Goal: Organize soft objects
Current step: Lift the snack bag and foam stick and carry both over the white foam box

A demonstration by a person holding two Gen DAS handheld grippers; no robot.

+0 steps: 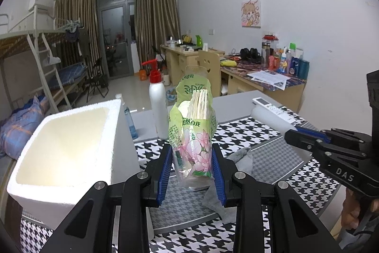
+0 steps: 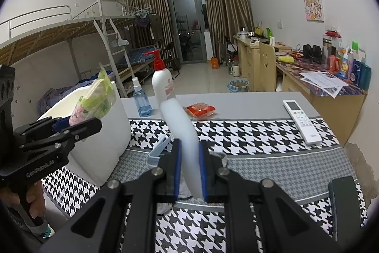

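My left gripper (image 1: pixel 191 153) is shut on a green tissue pack (image 1: pixel 193 132) printed with pink flowers, held upright above the mat. The right wrist view shows this pack (image 2: pixel 94 98) hovering at the near rim of the white foam box (image 2: pixel 104 146), still in the left gripper (image 2: pixel 78 122). My right gripper (image 2: pixel 190 148) is shut on a soft white foam roll (image 2: pixel 181 125) that sticks up and away from the pads. In the left wrist view the same roll (image 1: pixel 272 119) juts from the right gripper (image 1: pixel 292 133). A grey sock (image 1: pixel 239 158) lies on the mat under both grippers.
The open foam box (image 1: pixel 64 141) stands at the left on a houndstooth mat (image 2: pixel 260 134). Behind it are a blue spray bottle (image 2: pixel 142 101) and a white pump bottle (image 2: pixel 163 84). A red packet (image 2: pixel 201 110), a remote (image 2: pixel 302 121) and a blue clip (image 2: pixel 158 151) lie on the table.
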